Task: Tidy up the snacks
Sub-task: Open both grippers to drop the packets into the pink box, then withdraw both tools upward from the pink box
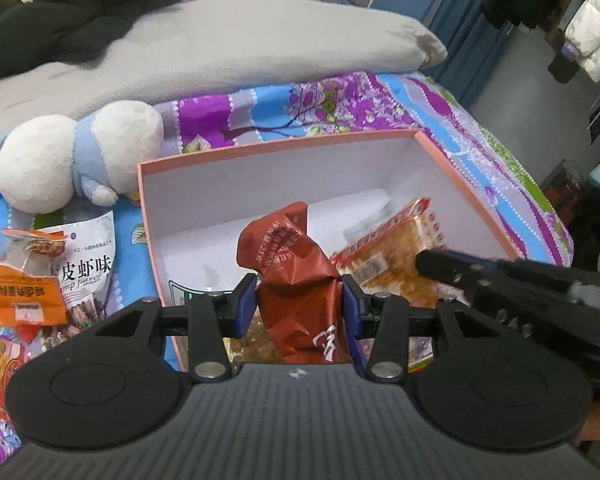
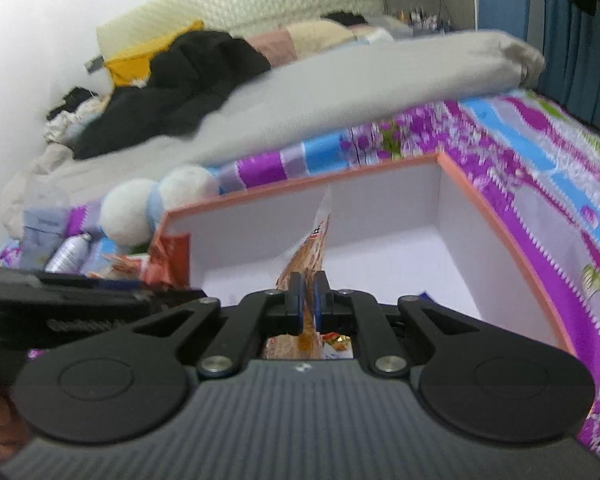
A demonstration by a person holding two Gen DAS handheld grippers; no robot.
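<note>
Left hand-held gripper (image 1: 300, 304) clamps a red packet (image 1: 300, 280) over the box (image 1: 276, 145). Right hand-held gripper (image 2: 307, 300) pinches an orange packet (image 2: 314, 256) inside it.

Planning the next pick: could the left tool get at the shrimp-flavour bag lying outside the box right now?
Probably not yet: the left tool is shut on the red-brown packet. The shrimp bag also lies partly under the orange packet.

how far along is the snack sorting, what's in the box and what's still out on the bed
Partly done: the box already holds some packets near its front. In hand: the left gripper clamps a red-brown packet over the box, and the right gripper pinches an orange packet. Left: the shrimp snack bag and small orange pack on the bedspread.
</note>
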